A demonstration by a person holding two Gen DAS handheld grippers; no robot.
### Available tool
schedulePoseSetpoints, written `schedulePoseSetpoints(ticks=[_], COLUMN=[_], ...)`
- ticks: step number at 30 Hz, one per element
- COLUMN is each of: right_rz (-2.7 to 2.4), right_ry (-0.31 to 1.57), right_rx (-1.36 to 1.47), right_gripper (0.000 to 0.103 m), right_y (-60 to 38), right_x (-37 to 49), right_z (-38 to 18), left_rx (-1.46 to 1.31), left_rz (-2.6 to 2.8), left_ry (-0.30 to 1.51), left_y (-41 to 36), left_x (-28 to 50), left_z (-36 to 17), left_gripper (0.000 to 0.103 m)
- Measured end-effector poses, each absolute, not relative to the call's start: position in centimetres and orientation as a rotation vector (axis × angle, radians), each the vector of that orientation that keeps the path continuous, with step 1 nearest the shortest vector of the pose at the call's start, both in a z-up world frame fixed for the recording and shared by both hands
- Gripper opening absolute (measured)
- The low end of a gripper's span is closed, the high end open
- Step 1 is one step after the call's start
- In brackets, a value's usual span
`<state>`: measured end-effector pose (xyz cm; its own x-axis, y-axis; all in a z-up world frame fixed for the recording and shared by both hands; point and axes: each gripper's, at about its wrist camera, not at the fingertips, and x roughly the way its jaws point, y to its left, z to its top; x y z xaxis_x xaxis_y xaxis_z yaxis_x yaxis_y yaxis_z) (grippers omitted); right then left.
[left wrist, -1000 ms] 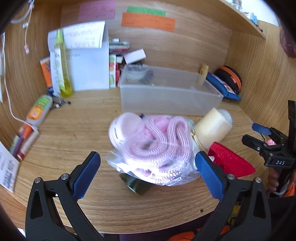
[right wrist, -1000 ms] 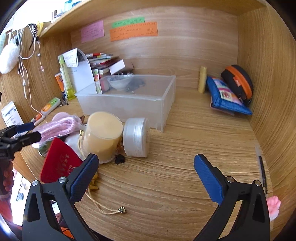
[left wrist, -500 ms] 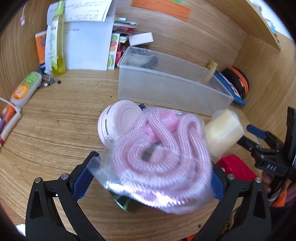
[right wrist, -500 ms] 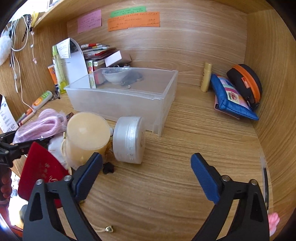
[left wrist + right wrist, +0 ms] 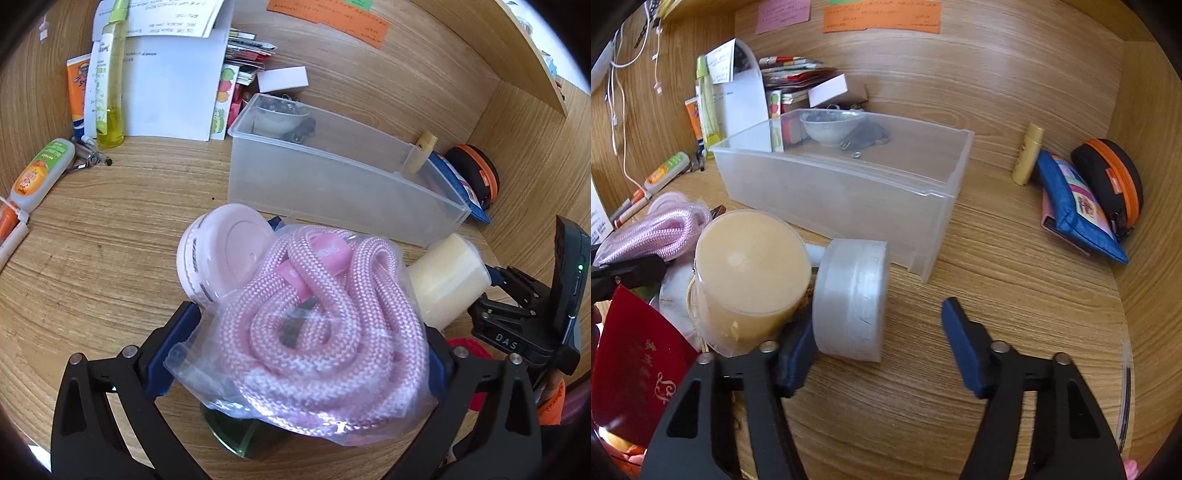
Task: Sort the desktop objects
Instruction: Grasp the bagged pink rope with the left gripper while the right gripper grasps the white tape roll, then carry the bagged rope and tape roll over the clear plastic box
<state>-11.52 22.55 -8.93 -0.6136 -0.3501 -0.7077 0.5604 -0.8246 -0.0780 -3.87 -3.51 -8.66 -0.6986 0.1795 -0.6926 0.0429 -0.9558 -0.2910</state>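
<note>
A clear bag of coiled pink rope (image 5: 317, 332) fills the span between the blue pads of my left gripper (image 5: 314, 339). The plastic brushes both pads, but the jaws stand wide and open. A pale pink round jar (image 5: 225, 254) lies just behind the bag. My right gripper (image 5: 877, 321) is closing around a white round jar (image 5: 849, 299) lying on its side. The left pad sits at the jar's edge and the right pad (image 5: 960, 347) is still apart from it. A cream cylinder (image 5: 750, 273) stands left of the white jar.
The clear plastic bin (image 5: 849, 184) with a bowl and clips sits behind. A red booklet (image 5: 635, 354) lies at the front left. A blue pouch (image 5: 1075, 206), an orange-trimmed case (image 5: 1115, 177) and a yellow tube (image 5: 1028, 153) line the right wall. Papers and a yellow bottle (image 5: 107, 81) stand at the back left.
My left gripper pushed forward and down until the rope bag lay between its pads. My right gripper advanced to the white jar and its jaws narrowed.
</note>
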Motion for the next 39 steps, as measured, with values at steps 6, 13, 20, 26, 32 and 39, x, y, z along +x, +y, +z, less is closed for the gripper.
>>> schedulePoseSetpoints(ticks=[6, 13, 20, 26, 32, 39], right_rz=[-2.376, -2.400, -2.418, -2.414, -2.429, -2.443], right_ry=[0.386, 0.362, 0.326, 0.286, 0.270, 0.269], right_rx=[0.963, 0.934, 0.910, 0.908, 0.885, 0.851], right_gripper=[0.028, 0.027, 0.027, 0.027, 0.027, 0.027], right_y=[22.3, 23.3, 24.7, 25.8, 26.6, 27.3], right_x=[-11.8, -11.3, -10.6, -10.5, -10.2, -9.9], right_z=[-9.2, -8.7, -7.8, -7.3, -6.6, -5.3], left_rx=[-1.152, -1.131, -1.075, -1.005, -0.954, -0.921], left_rz=[2.765, 2.782, 2.839, 2.881, 2.905, 2.924], left_ry=[-0.465, -0.414, -0.361, -0.339, -0.311, -0.280], left_y=[-3.4, -2.8, -2.6, -2.4, -2.0, -1.7], left_x=[-3.8, -3.4, -2.8, -2.3, -1.9, -1.9], left_z=[-8.5, -8.4, -7.2, -5.8, -4.6, -3.8], left_gripper=[0.082, 0.069, 0.065, 0.065, 0.065, 0.065])
